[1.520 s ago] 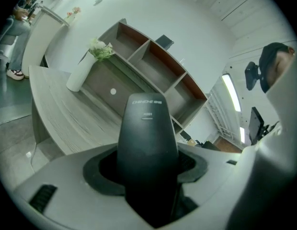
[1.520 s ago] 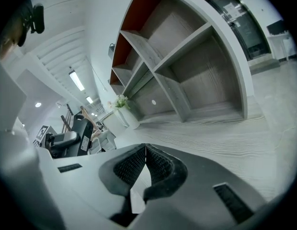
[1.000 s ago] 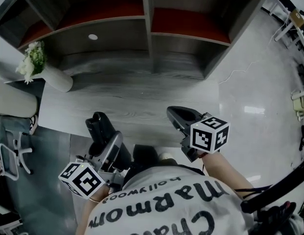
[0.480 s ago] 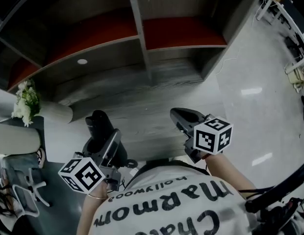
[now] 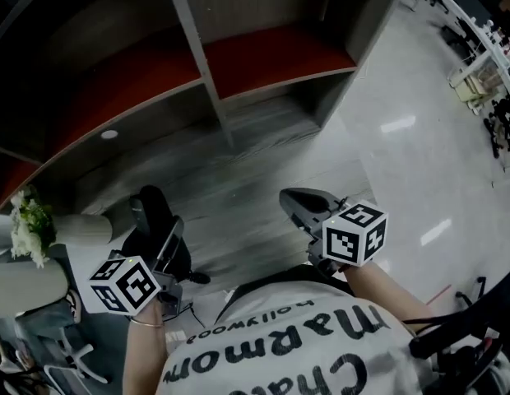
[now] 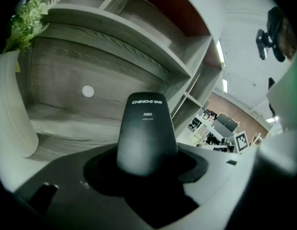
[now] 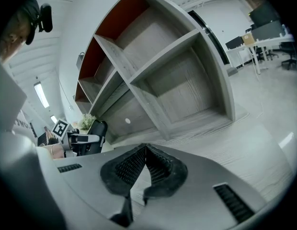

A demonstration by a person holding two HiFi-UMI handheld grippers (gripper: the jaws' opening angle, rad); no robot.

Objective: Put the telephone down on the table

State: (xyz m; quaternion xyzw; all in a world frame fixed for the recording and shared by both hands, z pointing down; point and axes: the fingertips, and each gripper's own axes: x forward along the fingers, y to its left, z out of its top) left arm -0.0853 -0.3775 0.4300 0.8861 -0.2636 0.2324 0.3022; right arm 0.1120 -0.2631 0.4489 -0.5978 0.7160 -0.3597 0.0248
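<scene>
A person stands at a grey wooden worktop (image 5: 247,183) that runs under a set of open shelves (image 5: 263,60) with red backs, and holds 1 tool in each hand.

The left tool (image 5: 159,239) is clamped around a black telephone (image 5: 148,211). The handset stands up between the 2 jaws, with its rounded top end pointing away from the person. It is held clear of the surface, above the worktop's near left edge, so it is not yet set down. Gripping it low down leaves the upper end free, which probably suits lowering it flat.

The right tool (image 5: 298,202) has its ribbed pads pressed together with nothing between them. It hangs over the near edge toward the right, well apart from the telephone, apparently just waiting out of the way.

A white vase (image 5: 81,229) of pale flowers (image 5: 29,225) lies at the worktop's far left, near the telephone.

Compared with 1 second ago, the left tool and telephone have swung leftward and slightly lower, closer to the vase, and the tool has rolled. The grip looks unchanged. The right tool sits almost where it was.
</scene>
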